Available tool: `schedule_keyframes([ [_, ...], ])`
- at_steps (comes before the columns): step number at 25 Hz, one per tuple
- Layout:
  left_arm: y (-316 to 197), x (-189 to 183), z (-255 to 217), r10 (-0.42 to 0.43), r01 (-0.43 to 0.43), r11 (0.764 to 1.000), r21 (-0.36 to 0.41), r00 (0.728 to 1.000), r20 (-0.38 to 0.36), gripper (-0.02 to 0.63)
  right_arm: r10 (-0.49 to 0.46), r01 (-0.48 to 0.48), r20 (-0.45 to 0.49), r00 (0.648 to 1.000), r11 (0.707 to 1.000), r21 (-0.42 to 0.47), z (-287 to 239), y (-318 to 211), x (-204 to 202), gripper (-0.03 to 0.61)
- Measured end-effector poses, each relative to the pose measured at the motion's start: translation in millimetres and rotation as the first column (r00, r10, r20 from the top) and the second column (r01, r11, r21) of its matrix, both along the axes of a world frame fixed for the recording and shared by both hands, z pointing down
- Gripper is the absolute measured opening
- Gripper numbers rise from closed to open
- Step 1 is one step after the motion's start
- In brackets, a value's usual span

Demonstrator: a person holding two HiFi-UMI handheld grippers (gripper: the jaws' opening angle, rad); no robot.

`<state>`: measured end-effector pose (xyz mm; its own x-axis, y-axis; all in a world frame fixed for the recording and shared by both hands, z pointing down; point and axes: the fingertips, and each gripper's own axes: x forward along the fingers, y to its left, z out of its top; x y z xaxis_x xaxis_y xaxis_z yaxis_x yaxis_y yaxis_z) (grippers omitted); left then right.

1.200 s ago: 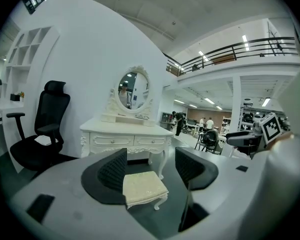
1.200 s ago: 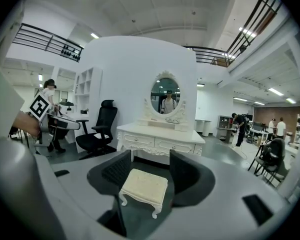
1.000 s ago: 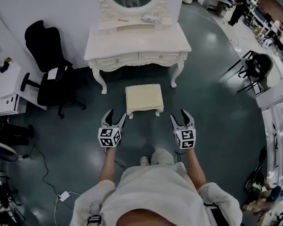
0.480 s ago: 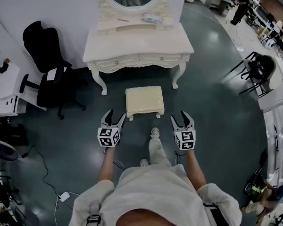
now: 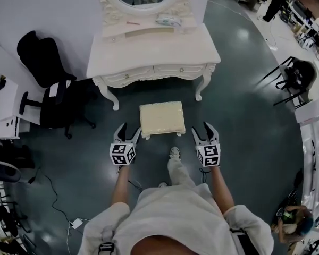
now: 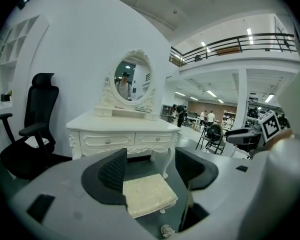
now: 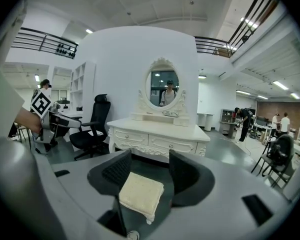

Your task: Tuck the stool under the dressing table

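1. The left gripper and right gripper, lower centre, gape wide and hold nothing.
2. The stool sits mid-frame, just beyond them, not yet under the table.
3. At the dressing table, upper centre, an uneven push could skew the stool into a leg.

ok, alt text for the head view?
From above: a person holds the left gripper and right gripper, jaws open and empty, by the near corners of a cream stool. It stands on the floor before a white dressing table, not under it. Black office chair at left.
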<state>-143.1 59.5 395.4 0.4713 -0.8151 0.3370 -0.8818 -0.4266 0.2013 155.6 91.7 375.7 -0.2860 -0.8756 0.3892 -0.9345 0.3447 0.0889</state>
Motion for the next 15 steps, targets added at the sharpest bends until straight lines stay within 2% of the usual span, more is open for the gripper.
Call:
schedule_keyframes([
  [15, -95.6, 24.0, 17.8, -0.065, 0.067, 0.995, -0.077, 0.998, 0.019, 0.281, -0.087, 0.087, 0.012, 0.996, 0.995, -0.055, 18.2, -137.6, 11.2, 0.221],
])
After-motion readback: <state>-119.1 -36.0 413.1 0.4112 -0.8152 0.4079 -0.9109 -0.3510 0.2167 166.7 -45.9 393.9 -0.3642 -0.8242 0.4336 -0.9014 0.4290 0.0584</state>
